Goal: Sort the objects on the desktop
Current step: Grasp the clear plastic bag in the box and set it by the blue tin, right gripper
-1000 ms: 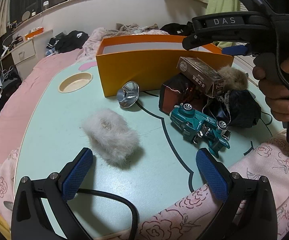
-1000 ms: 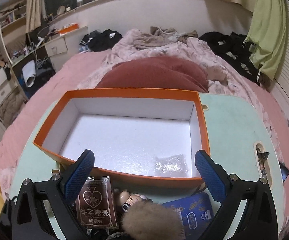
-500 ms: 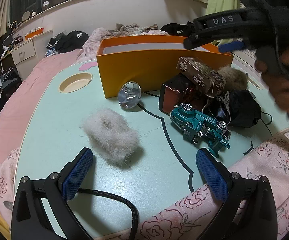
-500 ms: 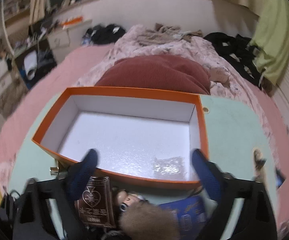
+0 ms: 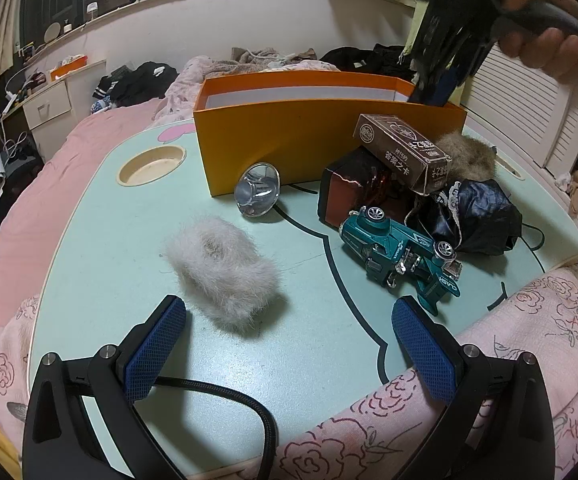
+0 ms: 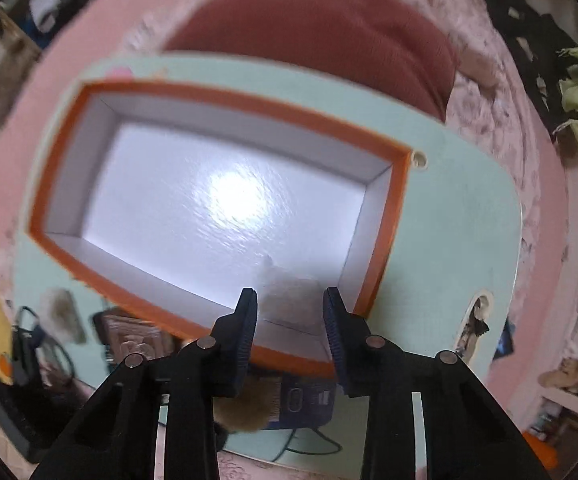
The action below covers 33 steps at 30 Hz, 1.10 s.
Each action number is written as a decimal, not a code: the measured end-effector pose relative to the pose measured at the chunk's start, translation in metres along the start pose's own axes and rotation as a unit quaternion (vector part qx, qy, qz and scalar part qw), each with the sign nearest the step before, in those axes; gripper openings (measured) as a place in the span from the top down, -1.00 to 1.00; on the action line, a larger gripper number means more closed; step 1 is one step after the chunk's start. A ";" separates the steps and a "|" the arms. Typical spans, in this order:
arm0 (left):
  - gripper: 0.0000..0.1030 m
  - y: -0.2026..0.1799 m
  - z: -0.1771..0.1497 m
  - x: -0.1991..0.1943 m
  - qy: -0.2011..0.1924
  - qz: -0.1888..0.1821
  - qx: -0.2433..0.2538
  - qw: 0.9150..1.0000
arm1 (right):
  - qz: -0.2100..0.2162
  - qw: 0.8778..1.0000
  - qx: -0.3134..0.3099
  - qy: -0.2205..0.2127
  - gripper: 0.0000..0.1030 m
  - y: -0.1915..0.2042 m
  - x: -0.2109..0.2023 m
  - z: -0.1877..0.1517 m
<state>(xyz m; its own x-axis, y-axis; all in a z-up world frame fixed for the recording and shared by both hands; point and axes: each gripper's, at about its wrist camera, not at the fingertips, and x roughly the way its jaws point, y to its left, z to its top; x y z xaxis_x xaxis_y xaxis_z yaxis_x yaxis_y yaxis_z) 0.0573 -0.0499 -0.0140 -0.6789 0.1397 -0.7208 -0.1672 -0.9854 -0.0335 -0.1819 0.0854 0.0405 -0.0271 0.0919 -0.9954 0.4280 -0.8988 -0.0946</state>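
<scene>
Tabletop (image 5: 121, 264), mint green, carries everything you are sorting. Orange box (image 5: 289, 140) stands at its far side, open on top, white inside; from your right wrist view the box (image 6: 399, 200) floor shows only glare and a faint, blurred patch near the right corner that you cannot identify.

Clutter lies in front of the box: black cloth bundle (image 5: 485, 216), dark red block (image 5: 349, 196), brown card carton (image 5: 403, 146) propped on it, tan fur ball (image 5: 467, 152) behind. Grey fur piece (image 5: 225, 272) lies apart, nearer you, just ahead of your left gripper (image 5: 289, 350). Teal toy car (image 5: 401, 252) lies on its side beside the cloth. Silver reflector cup (image 5: 258, 194) is tipped against the box front.

Left gripper: jaws wide apart, nothing between them, hovering over the near table edge.

Right gripper (image 6: 290, 322): pointing down over the box's right end, jaws closing, a narrow gap remaining; no solid item is visibly pinched between the pads. Your hand (image 5: 545, 46) holds it at upper right, motion-blurred.
</scene>
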 end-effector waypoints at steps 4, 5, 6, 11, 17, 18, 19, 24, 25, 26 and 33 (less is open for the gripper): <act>-0.99 0.000 0.000 0.000 0.000 0.000 0.000 1.000 | -0.024 0.997 -0.010 0.077 0.37 -0.001 0.030 0.012; -0.99 0.000 0.000 0.000 -0.001 0.000 0.001 1.000 | -0.017 0.996 -0.008 0.085 0.36 -0.002 0.032 0.014; -0.99 -0.001 0.000 0.000 0.000 0.000 0.000 1.000 | -0.014 0.996 -0.008 0.090 0.36 -0.003 0.034 0.015; -0.99 -0.002 0.001 -0.003 -0.003 0.001 -0.001 1.000 | -0.008 0.996 -0.016 0.083 0.44 -0.007 0.035 0.009; -0.99 -0.002 0.001 -0.004 -0.003 0.001 -0.001 1.000 | 0.040 0.999 -0.020 -0.030 0.47 -0.020 -0.010 -0.010; -0.99 -0.002 0.001 -0.004 -0.003 0.001 -0.001 1.000 | 0.058 0.995 -0.019 -0.076 0.47 -0.025 -0.033 -0.021; -0.99 -0.002 0.001 -0.004 -0.003 0.001 -0.001 1.000 | 0.070 0.992 -0.019 -0.108 0.47 -0.028 -0.049 -0.029; -0.99 -0.002 0.001 -0.004 -0.003 0.001 -0.001 1.000 | 0.109 0.961 -0.024 -0.253 0.46 -0.035 -0.098 -0.115; -0.99 -0.002 0.001 -0.004 -0.003 0.001 -0.001 1.000 | 0.118 0.957 -0.020 -0.265 0.45 -0.030 -0.098 -0.123; -0.99 -0.002 0.001 -0.004 -0.003 0.001 -0.001 1.000 | 0.126 0.953 -0.012 -0.275 0.45 -0.030 -0.092 -0.135; -0.99 -0.002 0.001 -0.004 -0.003 0.001 -0.001 1.000 | 0.129 0.943 0.050 -0.303 0.45 -0.015 0.000 -0.210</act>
<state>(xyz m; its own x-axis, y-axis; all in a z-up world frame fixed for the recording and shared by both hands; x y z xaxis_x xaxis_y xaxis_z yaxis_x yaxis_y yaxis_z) 0.0598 -0.0481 -0.0104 -0.6836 0.1385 -0.7166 -0.1644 -0.9858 -0.0337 0.0010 0.1889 0.0450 -0.4583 -0.3700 -0.8081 0.4044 -0.8965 0.1811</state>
